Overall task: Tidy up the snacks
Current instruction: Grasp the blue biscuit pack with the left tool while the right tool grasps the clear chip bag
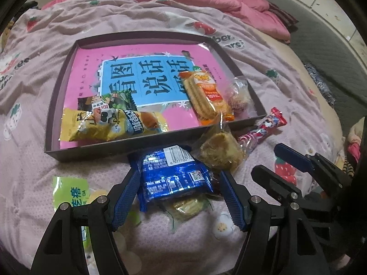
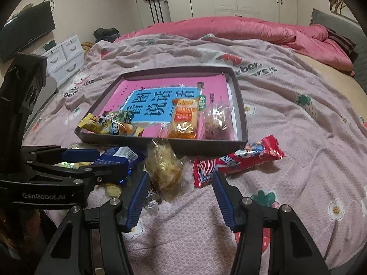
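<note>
A dark shallow tray (image 1: 137, 147) (image 2: 183, 143) lies on the bed over a pink printed sheet. Inside it are a yellow packet (image 1: 103, 123), an orange biscuit pack (image 1: 204, 94) and a clear-wrapped cake (image 1: 238, 94). In front of the tray, my left gripper (image 1: 180, 174) (image 2: 112, 160) is open and straddles a blue foil packet (image 1: 174, 174) (image 2: 119, 158) lying on the blanket. My right gripper (image 2: 181, 176) (image 1: 266, 160) is open just short of a clear-wrapped pastry (image 2: 164, 169) (image 1: 220, 151) and a red striped packet (image 2: 238, 158) (image 1: 263, 128).
A gold-wrapped candy (image 1: 185, 206) and a green packet (image 1: 68, 194) lie under and left of the left gripper. A pink quilt (image 2: 229, 29) is bunched at the far side of the bed. White drawers (image 2: 64, 57) stand beyond the bed's left edge.
</note>
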Demonstrator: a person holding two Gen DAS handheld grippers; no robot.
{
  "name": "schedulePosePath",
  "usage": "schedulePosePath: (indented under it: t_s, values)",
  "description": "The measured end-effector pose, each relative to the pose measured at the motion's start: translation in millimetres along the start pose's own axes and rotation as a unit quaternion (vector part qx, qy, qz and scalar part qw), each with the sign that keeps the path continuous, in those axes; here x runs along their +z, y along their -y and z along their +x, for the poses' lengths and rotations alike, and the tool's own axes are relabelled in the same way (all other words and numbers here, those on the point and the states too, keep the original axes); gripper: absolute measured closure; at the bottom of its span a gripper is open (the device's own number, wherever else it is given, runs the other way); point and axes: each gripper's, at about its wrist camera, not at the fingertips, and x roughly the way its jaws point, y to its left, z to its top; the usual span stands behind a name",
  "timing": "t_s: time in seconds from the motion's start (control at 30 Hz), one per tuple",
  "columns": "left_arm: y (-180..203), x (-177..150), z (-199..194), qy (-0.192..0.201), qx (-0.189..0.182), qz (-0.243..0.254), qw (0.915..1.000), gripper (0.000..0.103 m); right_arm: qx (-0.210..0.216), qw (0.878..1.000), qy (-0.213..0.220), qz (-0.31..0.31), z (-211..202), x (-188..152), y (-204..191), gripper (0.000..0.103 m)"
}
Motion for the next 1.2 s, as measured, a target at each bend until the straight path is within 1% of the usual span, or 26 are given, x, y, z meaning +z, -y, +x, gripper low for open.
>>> schedulePosePath:
  t_s: [0.17,0.3,0.5,0.6,1.03,1.2]
  values:
    - [-3,2,10,-0.011,0.011,-0.009,0.9998,0.03,0.001,1.0,-0.009,-0.001,5,-1,1,0.047]
    - [-7,4,16,-0.018,0.01,-0.016,0.9997,0.03,0.002,1.0,-0.016,-0.005,12,-2,-1,0.047]
    - [-12,3,16,-0.023,0.006,-0.02,0.9995,0.03,0.013,1.0,-0.023,0.0,21,-2,0,0.047]
    - [-16,3,14,-0.025,-0.002,-0.024,0.9994,0.03,0.016,1.0,-0.026,-0.002,26,-2,-1,0.047]
    - [-21,0,4,-0.033,-0.002,-0.011,0.9994,0.03,0.036,0.998,-0.022,-0.044,54,6,-14,0.047]
    - [-21,-2,2,-0.036,0.008,-0.009,0.9993,0.03,0.047,0.997,-0.02,-0.058,60,6,-20,0.051]
